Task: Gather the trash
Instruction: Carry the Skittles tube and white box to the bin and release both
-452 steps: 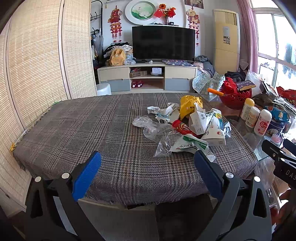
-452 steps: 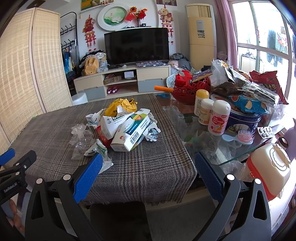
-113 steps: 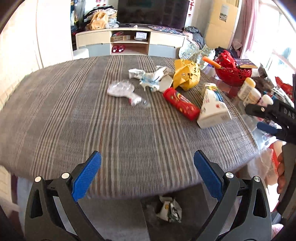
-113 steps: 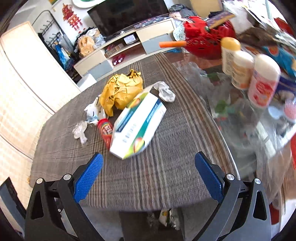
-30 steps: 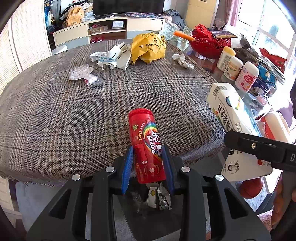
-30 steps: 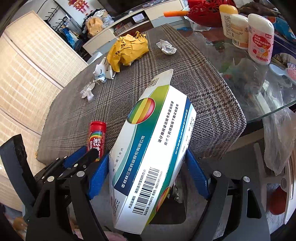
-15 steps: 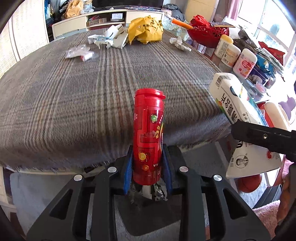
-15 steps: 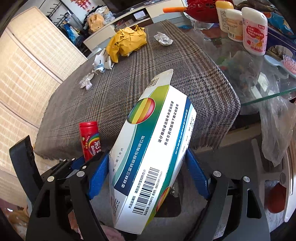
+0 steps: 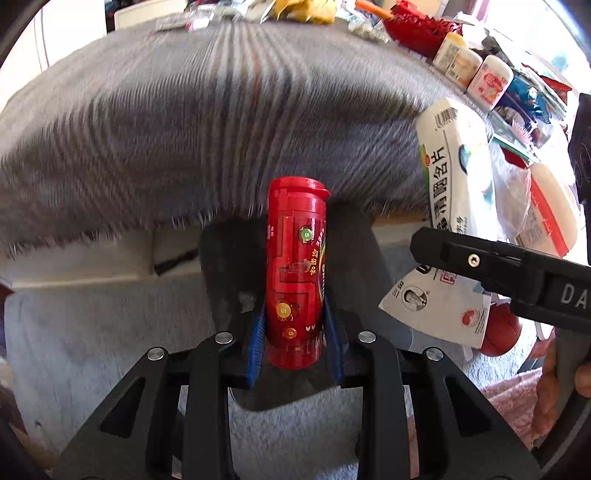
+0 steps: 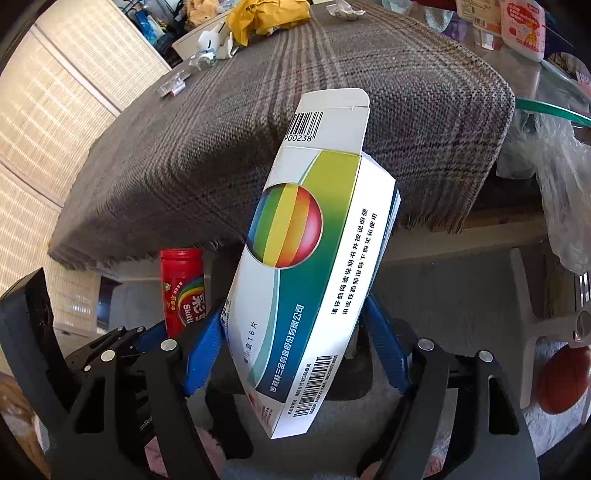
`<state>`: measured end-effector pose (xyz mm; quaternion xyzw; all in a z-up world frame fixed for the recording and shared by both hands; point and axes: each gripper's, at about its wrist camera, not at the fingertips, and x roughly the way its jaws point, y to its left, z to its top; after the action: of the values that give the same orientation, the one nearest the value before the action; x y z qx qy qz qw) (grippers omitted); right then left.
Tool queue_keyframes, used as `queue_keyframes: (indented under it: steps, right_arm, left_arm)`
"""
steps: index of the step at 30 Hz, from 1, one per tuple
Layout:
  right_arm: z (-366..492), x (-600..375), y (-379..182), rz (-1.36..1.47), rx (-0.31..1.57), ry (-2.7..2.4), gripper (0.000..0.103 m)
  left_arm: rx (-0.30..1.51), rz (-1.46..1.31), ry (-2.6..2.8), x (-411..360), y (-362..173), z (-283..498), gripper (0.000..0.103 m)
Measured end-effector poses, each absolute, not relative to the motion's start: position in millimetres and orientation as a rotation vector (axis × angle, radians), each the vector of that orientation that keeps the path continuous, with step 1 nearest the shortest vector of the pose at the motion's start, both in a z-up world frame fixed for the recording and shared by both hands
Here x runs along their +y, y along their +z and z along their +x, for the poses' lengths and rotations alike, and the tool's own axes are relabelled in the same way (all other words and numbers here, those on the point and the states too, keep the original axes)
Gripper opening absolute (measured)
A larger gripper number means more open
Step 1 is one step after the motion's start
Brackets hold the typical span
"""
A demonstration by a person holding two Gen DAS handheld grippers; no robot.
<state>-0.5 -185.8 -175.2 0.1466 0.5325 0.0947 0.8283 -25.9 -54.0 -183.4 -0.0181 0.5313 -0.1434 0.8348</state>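
On the far side of the bench (image 10: 258, 122), which is covered by a grey checked cloth, lie a crumpled yellow wrapper (image 10: 266, 16), torn white paper scraps (image 10: 212, 50), a small clear plastic wrapper (image 10: 173, 86) and a white paper ball (image 10: 347, 11). Along the bench's right end stand white bottles (image 9: 476, 74) with a red basket (image 9: 417, 24) behind them, and a clear plastic bag (image 10: 550, 155) hangs off that end. An orange ball (image 10: 561, 380) sits on the floor below.

Both grippers are below and in front of the bench's near edge, over a dark opening (image 9: 236, 266) whose nature cannot be made out. The left hand-held gripper (image 9: 295, 347) has its blue pads closed narrowly on the lower part of a red candy tube (image 9: 295, 273), which stands upright with its cap at the top, level with the cloth's fringe. Just to its right, the right hand-held gripper (image 10: 295, 354) clamps a white, green and blue medicine box (image 10: 314, 280) around its lower half; the box tilts up and to the right, its end flap open toward the bench. In the left wrist view, part of the right hand (image 9: 561, 384) shows at the right edge, gripping the handle.
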Motion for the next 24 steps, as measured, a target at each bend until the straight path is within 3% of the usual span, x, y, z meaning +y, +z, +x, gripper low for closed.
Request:
queue_keyframes:
  steps: [11,20,24]
  right_arm:
    - [-7.9,-167.9,-211.2,0.149,1.154,0.155,0.075]
    - [-5.0,-162.6,-216.8,0.233,1.171,0.230,0.076]
    - [-3.2,-162.8,-218.0,0.240,1.175,0.213,0.077]
  left_arm:
    - [1.199,-0.071,-0.333,-50.4,-227.9,-44.4,0.027]
    - [1.193,-0.087,-0.359,-50.9,-232.4,-47.9,0.027]
    - [1.193,-0.094,-0.349,-39.2,-231.8,-49.8,0.034]
